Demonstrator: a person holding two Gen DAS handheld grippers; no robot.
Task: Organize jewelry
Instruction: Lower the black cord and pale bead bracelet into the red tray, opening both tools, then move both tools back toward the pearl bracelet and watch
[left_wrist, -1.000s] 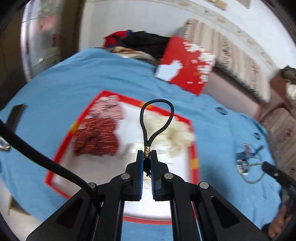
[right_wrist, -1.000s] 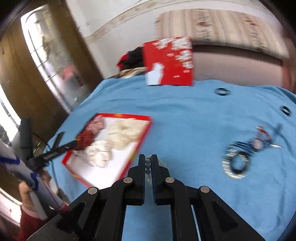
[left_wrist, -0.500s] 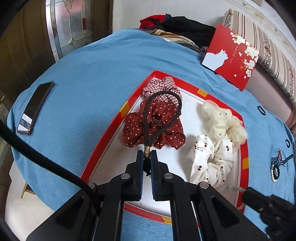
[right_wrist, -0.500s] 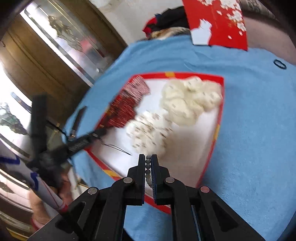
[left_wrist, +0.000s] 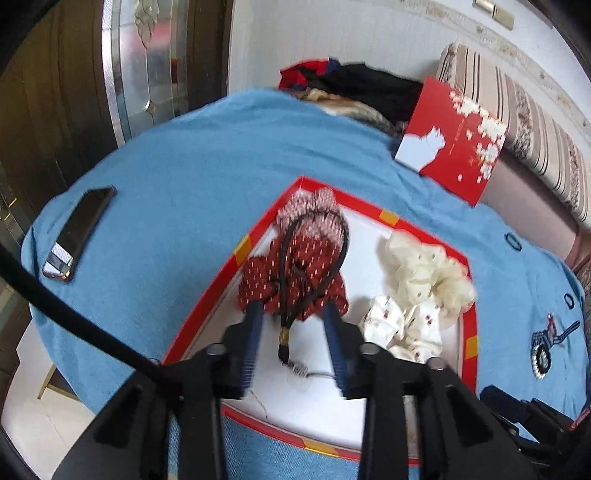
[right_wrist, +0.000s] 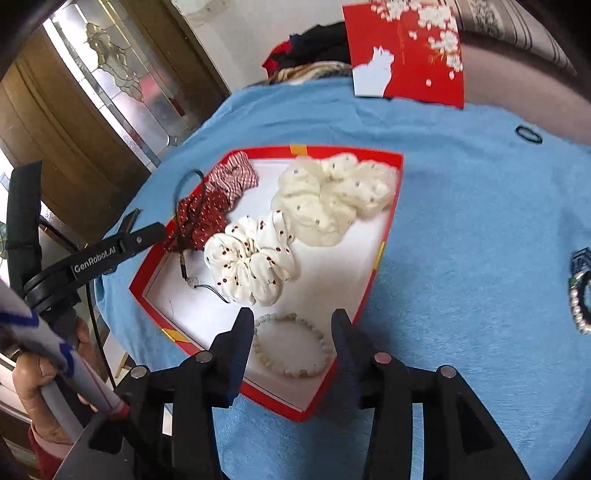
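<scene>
- the black cord loop (left_wrist: 312, 266) lies in the red-rimmed tray (left_wrist: 236, 254), draped over the dark red dotted scrunchie (left_wrist: 291, 284) near the tray's left edge; its gold-wrapped knot (left_wrist: 283, 338) and a small metal charm rest on the bare white floor just in front.
- the pale bead bracelet (right_wrist: 290, 345) lies flat in the tray's near corner, touching nothing else that shows.
- the left gripper (left_wrist: 293, 345) has its jaws spread wide on either side of the cord's knot end, holding nothing.
- the right gripper (right_wrist: 291, 343) is likewise parted, its jaws straddling the bracelet without touching it.
- handling, as i judge it: the cord is light, limp and thin, so it will sag and swing; the knot is the firmest place to pinch. the bracelet looks light, its beads hard, round and slippery, probably on elastic; grip across the string of beads, not on a single bead.
- two cream scrunchies (right_wrist: 332, 195) (right_wrist: 255, 262) fill the tray's middle, soft and bulky; the checked red one (right_wrist: 234, 177) sits at the far left corner.
- more jewelry (right_wrist: 580, 291) waits on the blue cloth (right_wrist: 461, 221) well to the right of the tray; a phone (left_wrist: 79, 232) lies near the cloth's left edge.
</scene>
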